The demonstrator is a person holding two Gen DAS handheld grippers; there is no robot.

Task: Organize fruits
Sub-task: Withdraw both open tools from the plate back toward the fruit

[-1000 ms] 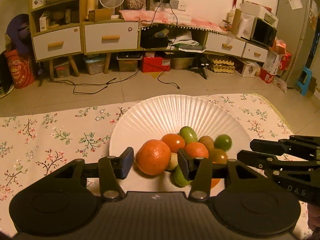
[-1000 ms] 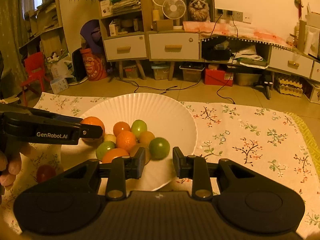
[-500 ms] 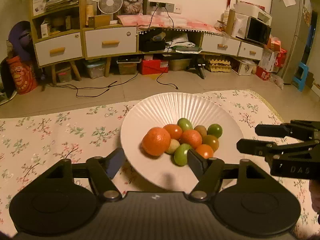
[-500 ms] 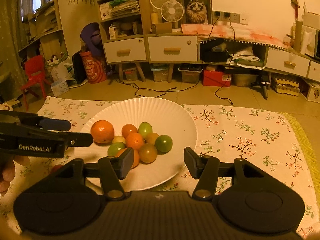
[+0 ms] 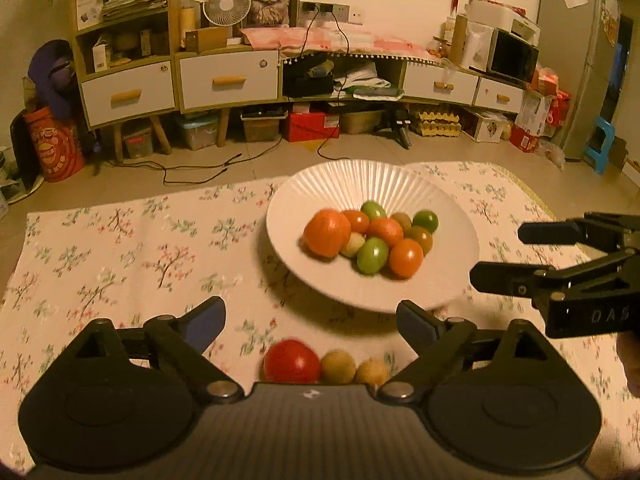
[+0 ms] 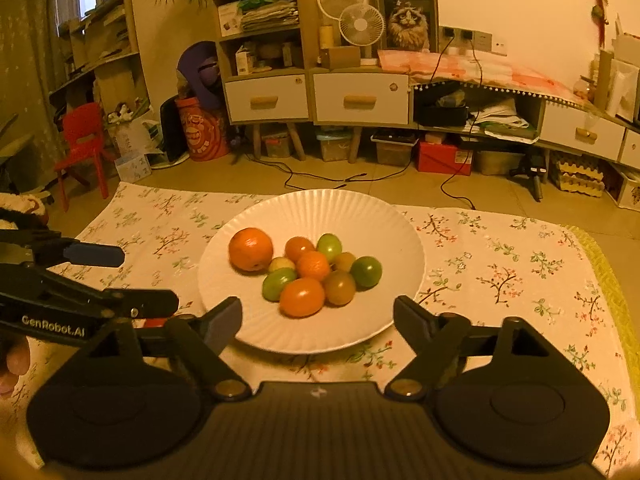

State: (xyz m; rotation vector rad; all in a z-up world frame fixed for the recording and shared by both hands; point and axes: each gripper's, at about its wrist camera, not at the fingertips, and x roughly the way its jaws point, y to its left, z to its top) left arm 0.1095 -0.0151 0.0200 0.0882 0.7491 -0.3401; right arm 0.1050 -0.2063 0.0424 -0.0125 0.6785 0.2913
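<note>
A white ribbed plate [image 5: 344,184] [image 6: 320,216] sits on the flowered cloth and holds a large orange [image 5: 327,233] [image 6: 251,249] beside a cluster of small orange, green and brownish fruits [image 5: 390,240] [image 6: 316,276]. On the cloth in front of the plate lie a red tomato [image 5: 292,361] and two small brown fruits [image 5: 338,367]. My left gripper [image 5: 310,314] [image 6: 148,280] hangs before the plate's near-left rim, its jaws opening with nothing held. My right gripper [image 6: 318,312] [image 5: 498,254] hovers at the near rim, its jaws also opening, with nothing gripped.
The flowered cloth [image 6: 500,264] spreads over the floor, with a yellow mat edge [image 6: 612,280] at the right. Behind it run cables [image 6: 320,176], low cabinets with drawers [image 6: 360,98], storage boxes and a red chair [image 6: 80,140]. A person's fingers [image 6: 12,364] show at the left edge.
Both grippers have drawn back from the plate and their jaws have spread wide. The large orange, earlier between my left fingers, now lies free on the plate. The tomato and brown fruits came into view.
</note>
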